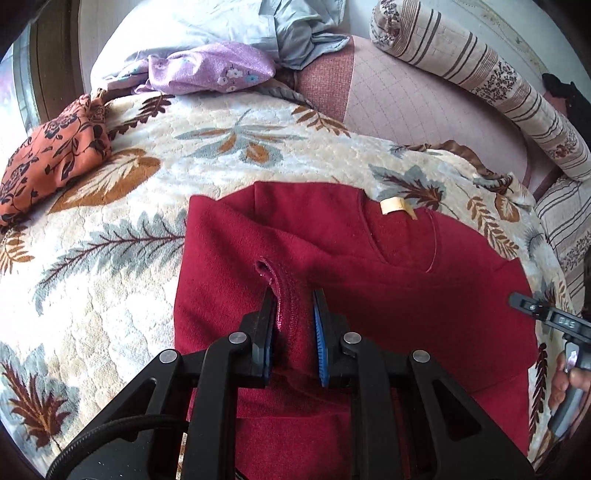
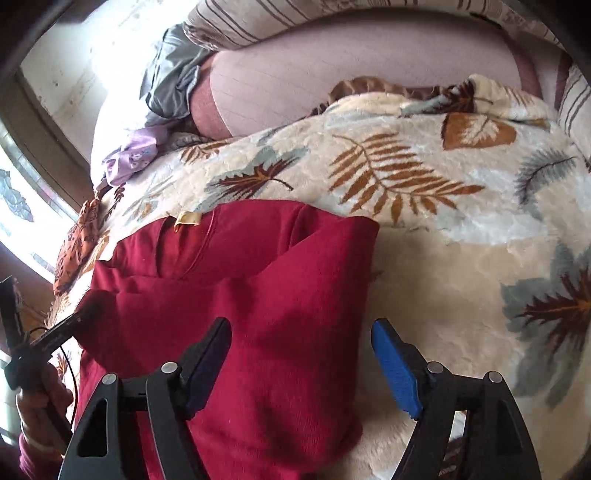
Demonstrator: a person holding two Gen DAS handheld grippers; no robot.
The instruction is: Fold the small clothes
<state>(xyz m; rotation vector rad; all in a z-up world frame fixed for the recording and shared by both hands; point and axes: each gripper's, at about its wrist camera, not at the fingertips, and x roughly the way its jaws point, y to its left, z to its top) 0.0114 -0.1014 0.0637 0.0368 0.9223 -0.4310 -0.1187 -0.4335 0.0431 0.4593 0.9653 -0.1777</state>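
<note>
Garment: a dark red knit top lies partly folded on the bed, neckline away from the person, a tan label inside the collar.
Sleeve: one cuffed sleeve end is drawn across the body of the top.
Left gripper: jaws closed on that ribbed cuff, pinching it between the black and blue pads.
Right gripper: jaws spread wide, holding nothing, poised above the top's right edge, one finger over the red cloth, the other over the blanket.
Surface: a cream plush blanket with brown and grey leaf print, the top lying flat on it.
Nearby: an orange floral cloth well to the left; a lilac flowered cloth and a pale blue garment beyond; a striped bolster far right.
</note>
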